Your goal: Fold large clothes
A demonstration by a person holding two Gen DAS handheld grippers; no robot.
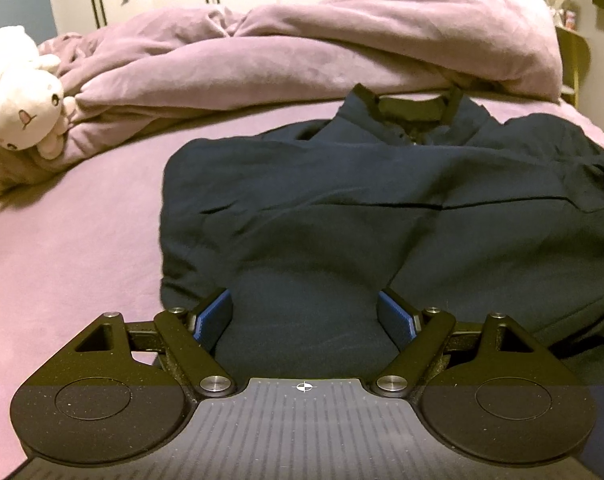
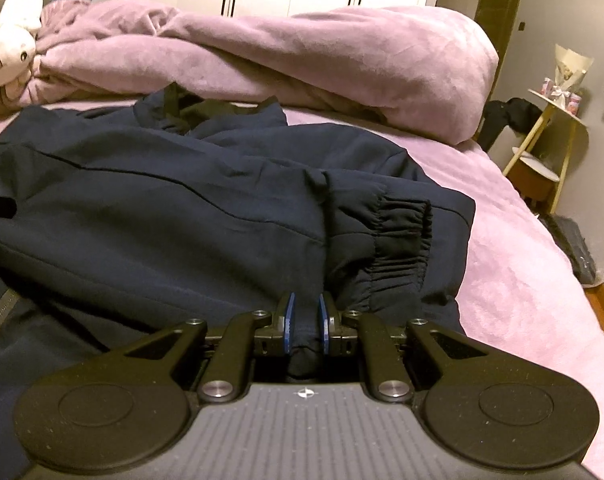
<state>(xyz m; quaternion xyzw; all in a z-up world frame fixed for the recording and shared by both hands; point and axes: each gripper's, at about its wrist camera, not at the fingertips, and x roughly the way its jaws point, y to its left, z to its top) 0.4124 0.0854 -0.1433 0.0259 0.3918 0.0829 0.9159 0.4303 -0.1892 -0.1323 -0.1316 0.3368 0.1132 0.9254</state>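
The dark navy fabric jacket [image 1: 382,208] lay partly folded on the pink-sheeted bed [image 1: 82,240], its collar toward the heaped pink plush duvet [image 1: 302,48]. The right tool [image 2: 305,320] was pinched narrow on a thin ridge of navy cloth just beside the sleeve's gathered elastic cuff [image 2: 394,232]. The left tool [image 1: 305,316] stood wide, its blue pads either side of the jacket's near edge and gripping nothing. With only one side gripped, any lift risked dragging the jacket askew and spilling the sleeves already laid across it. The pinch looked shallow, so slick cloth might slip free. A long pull could also carry fabric into the duvet; the white plush toy [image 1: 18,96] sat well clear.
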